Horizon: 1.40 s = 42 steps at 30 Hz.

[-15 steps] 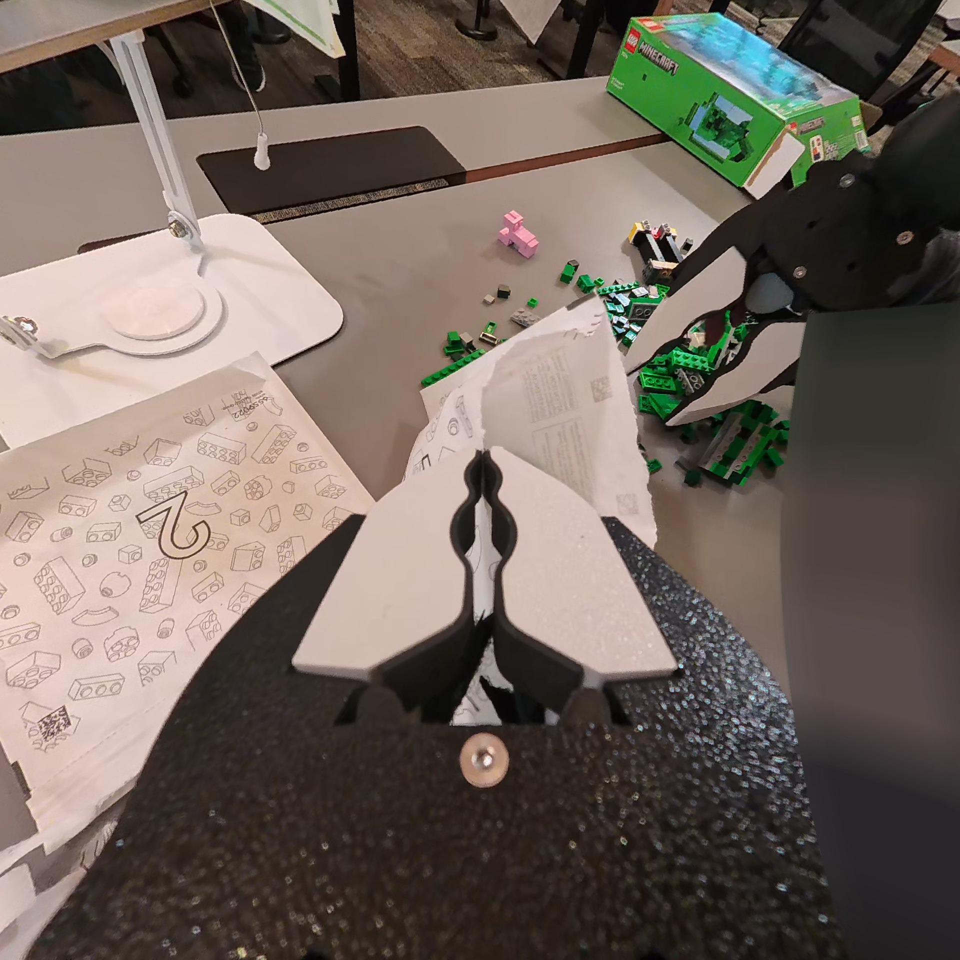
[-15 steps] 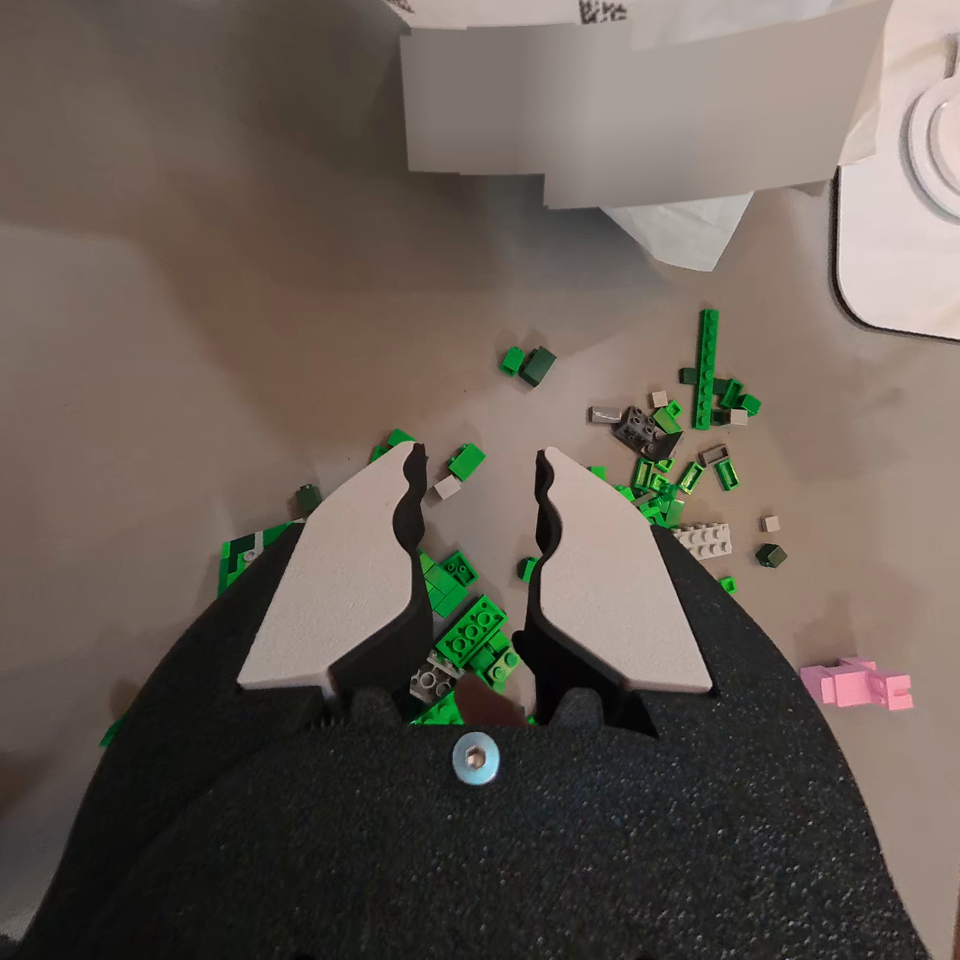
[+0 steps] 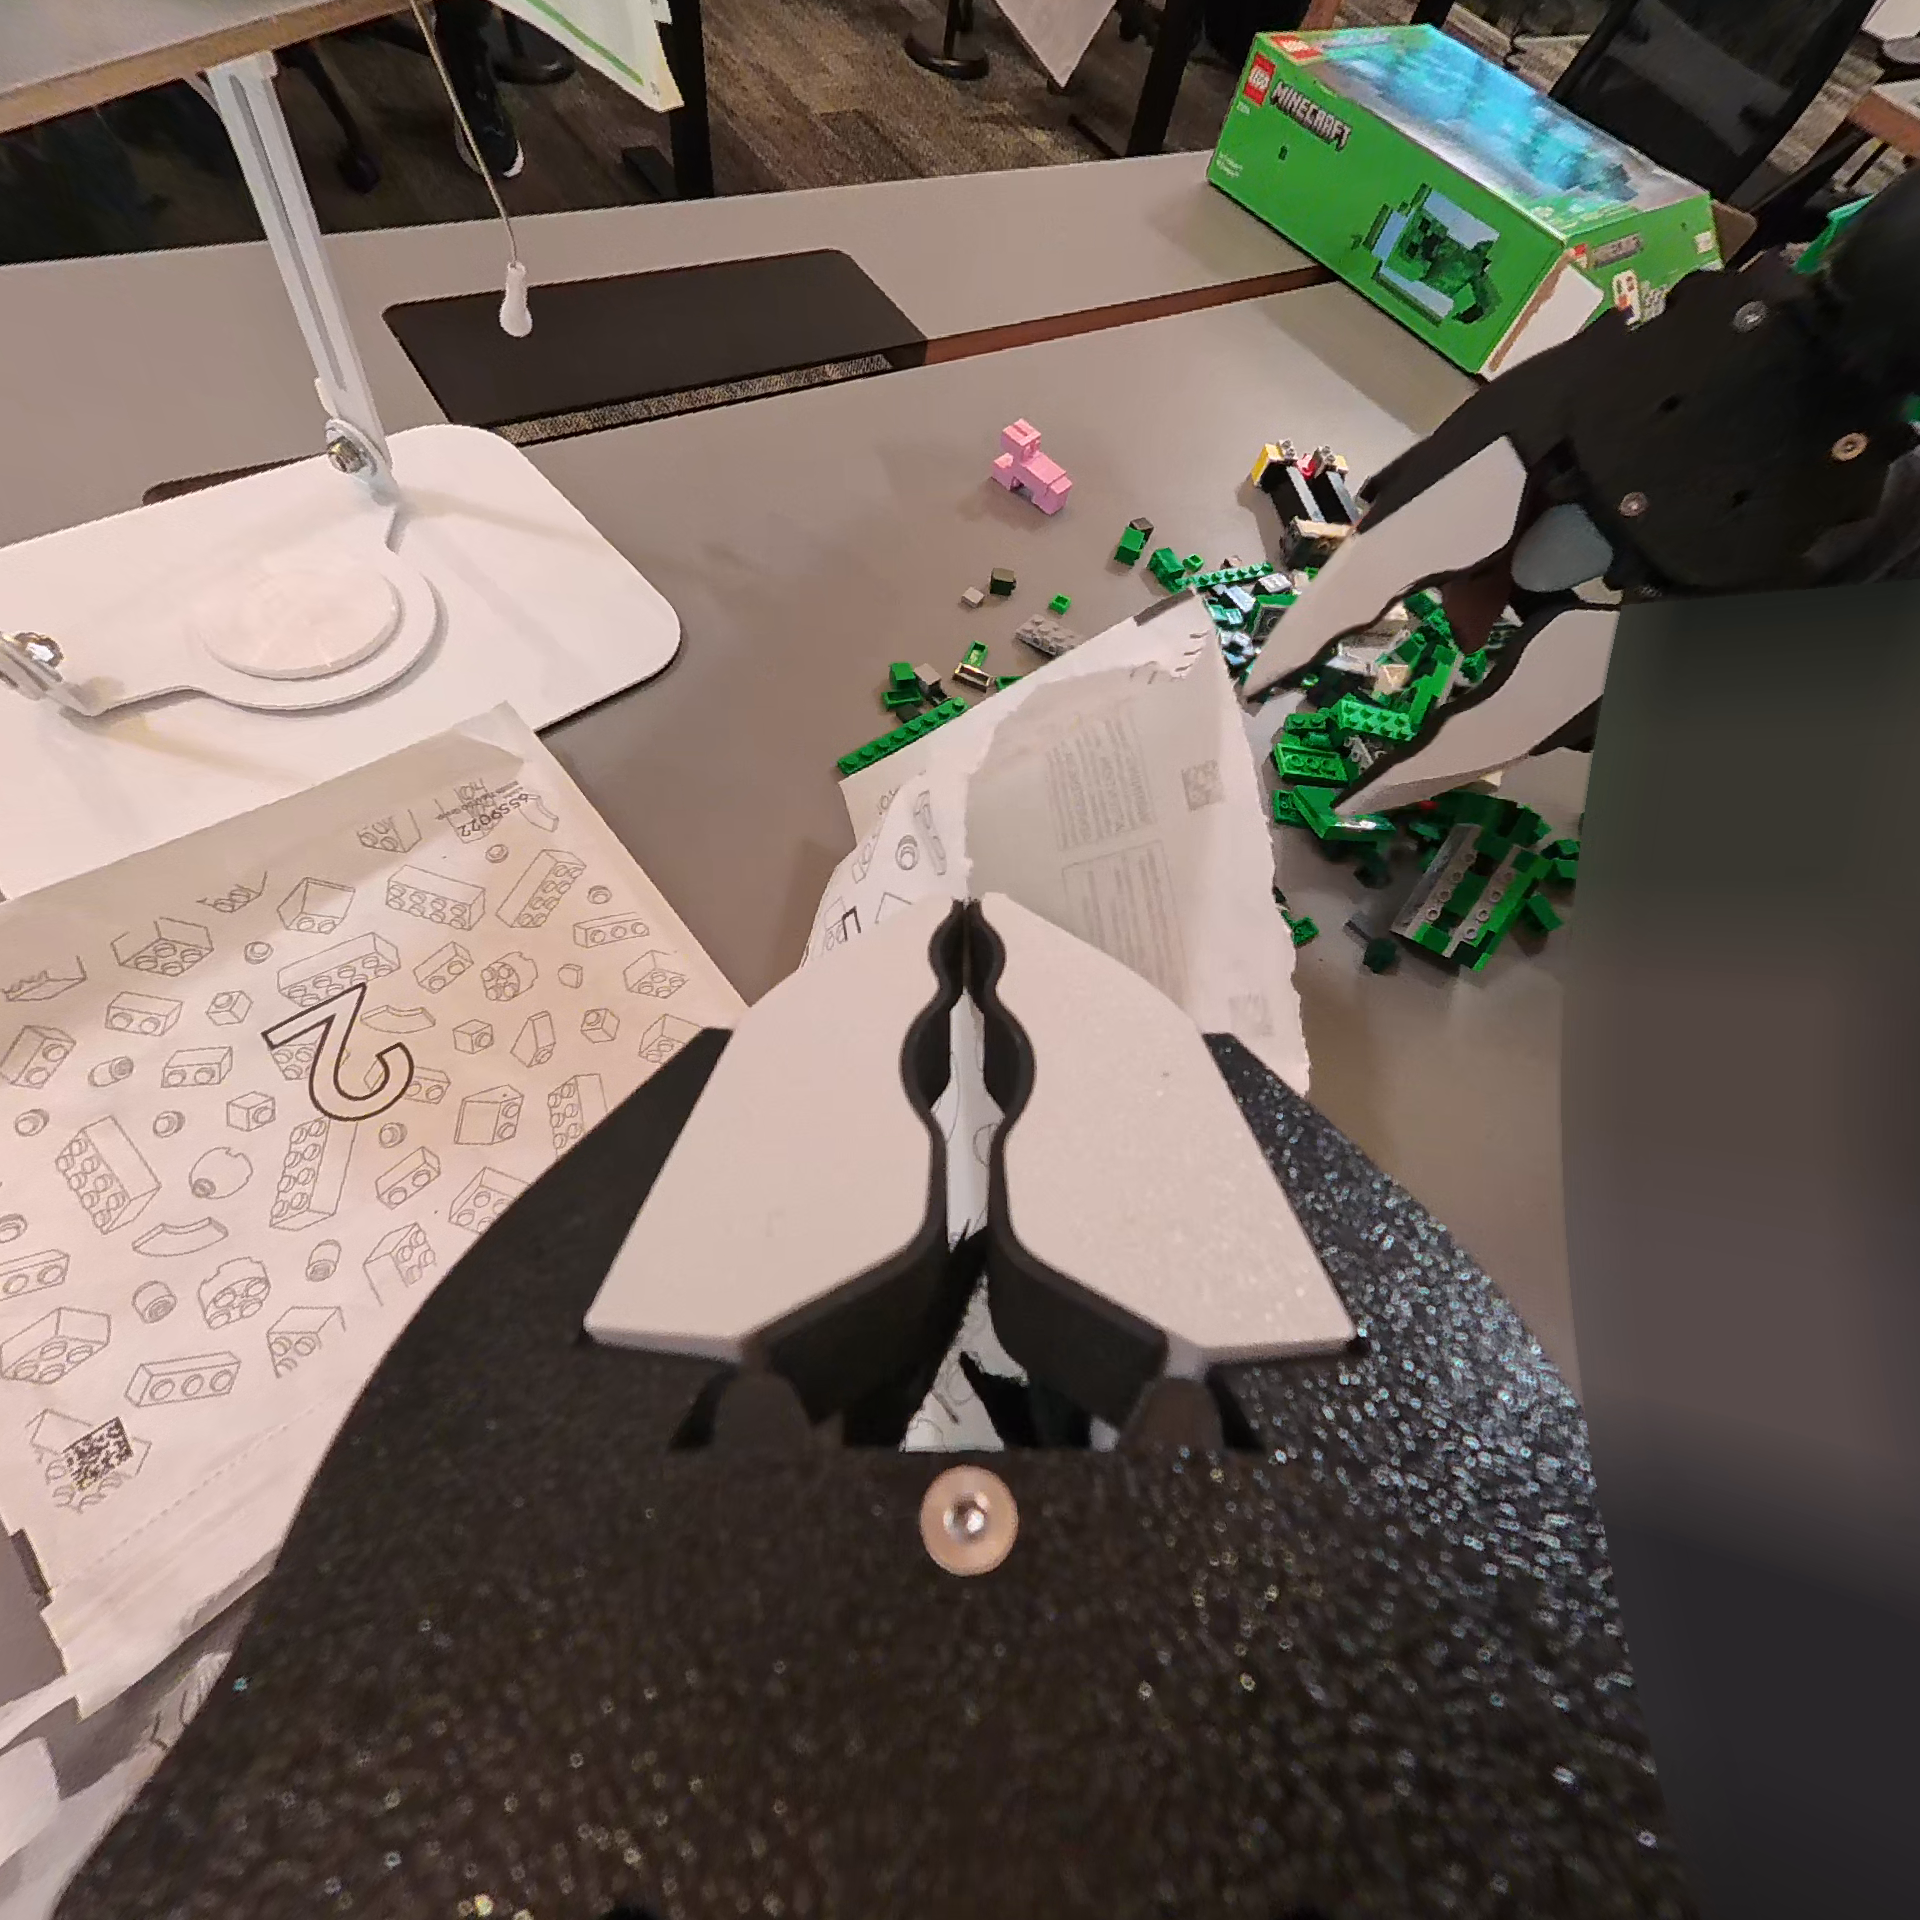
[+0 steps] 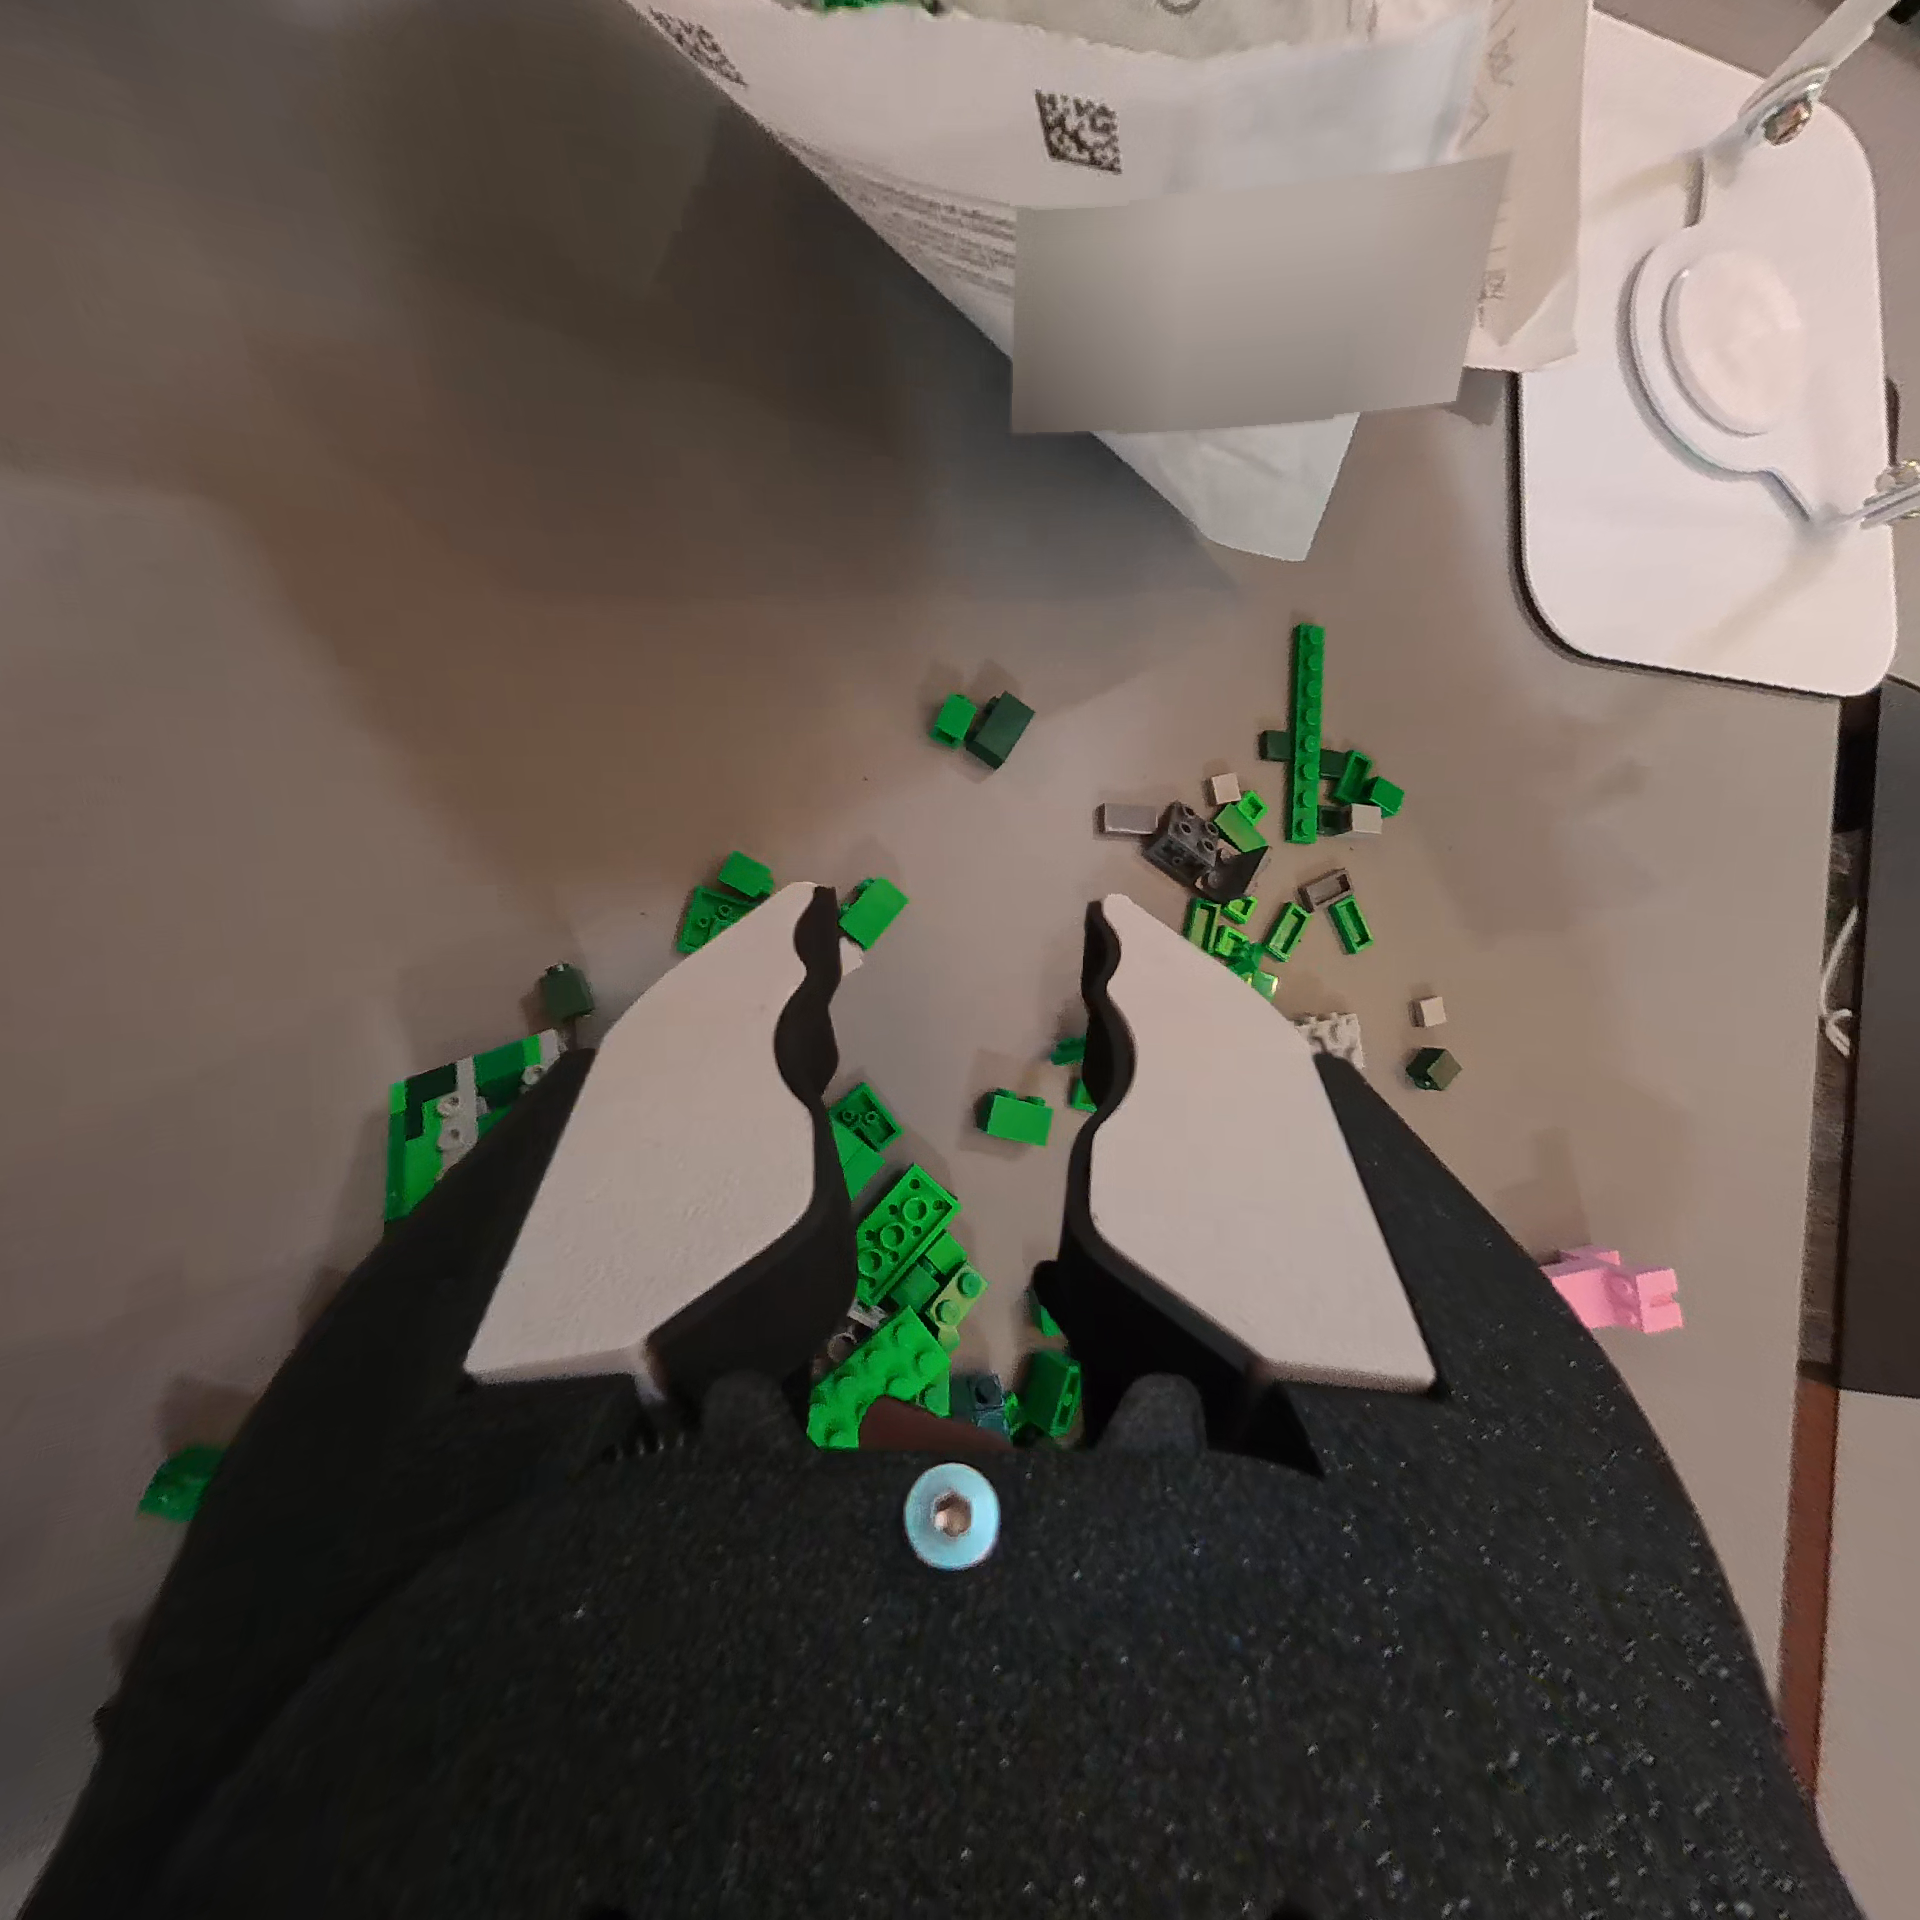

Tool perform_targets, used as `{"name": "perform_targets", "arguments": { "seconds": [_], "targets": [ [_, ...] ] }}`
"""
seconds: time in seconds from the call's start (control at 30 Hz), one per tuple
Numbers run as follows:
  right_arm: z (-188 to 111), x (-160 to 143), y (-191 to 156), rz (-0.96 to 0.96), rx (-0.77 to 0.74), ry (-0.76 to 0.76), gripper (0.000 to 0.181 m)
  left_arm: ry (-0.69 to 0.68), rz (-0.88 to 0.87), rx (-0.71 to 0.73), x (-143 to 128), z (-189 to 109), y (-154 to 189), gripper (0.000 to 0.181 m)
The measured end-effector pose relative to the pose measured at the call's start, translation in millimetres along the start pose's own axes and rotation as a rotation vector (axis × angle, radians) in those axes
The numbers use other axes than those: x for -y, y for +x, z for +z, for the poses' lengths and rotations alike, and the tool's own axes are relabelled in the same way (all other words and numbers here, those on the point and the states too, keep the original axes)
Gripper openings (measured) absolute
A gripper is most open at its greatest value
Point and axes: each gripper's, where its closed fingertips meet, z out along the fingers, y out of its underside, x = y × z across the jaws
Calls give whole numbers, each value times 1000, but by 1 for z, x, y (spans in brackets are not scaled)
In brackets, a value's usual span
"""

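The grey table is seen spread with building-toy parts. At its far edge a green toy box lies flat; printing is carried on its lid and side, and is left unquoted here. A white stand base sits at the left, and beside it a flat paper bag printed with brick outlines and one large digit.

A torn paper bag is held upright above the table by the left gripper, whose jaws are pressed together on the paper. Small print and square codes are borne on its panel.

The right gripper is held low over the pile of green bricks, its jaws spread and nothing between them; loose bricks lie just beside both tips. A small pink figure stands apart from the pile.

As a judgement: the pinch on the torn bag is best kept firm, since the paper looks thin and already ripped.
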Motion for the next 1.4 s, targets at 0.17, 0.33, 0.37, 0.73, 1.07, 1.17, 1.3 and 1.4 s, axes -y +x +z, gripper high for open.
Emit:
{"name": "perform_targets", "arguments": {
  "seconds": [0.17,0.33,0.37,0.73,1.07,1.17,1.3,1.4],
  "targets": [
    [1,-7,13,44,-70,-37,49,4,-10,7,0,-2,-2,0],
    [6,-19,18,103,-66,-74,44,7,-15,20,0,-2,-5,0],
    [7,-20,18,109,-62,-76,41,7,-15,20,0,-2,-5,0],
    [38,-24,35,99,-2,-188,22,5,-10,13,0,-2,-4,0],
    [54,-41,37,23,210,-392,16,4,-10,-12,0,0,-2,0],
    [56,-44,38,33,234,-404,18,4,-9,-20,0,1,-1,0],
    [58,-44,39,94,262,-406,19,5,-8,-26,0,2,-1,0],
    [60,-43,40,88,256,-385,7,6,-9,-28,0,2,-1,0]
  ]
}}
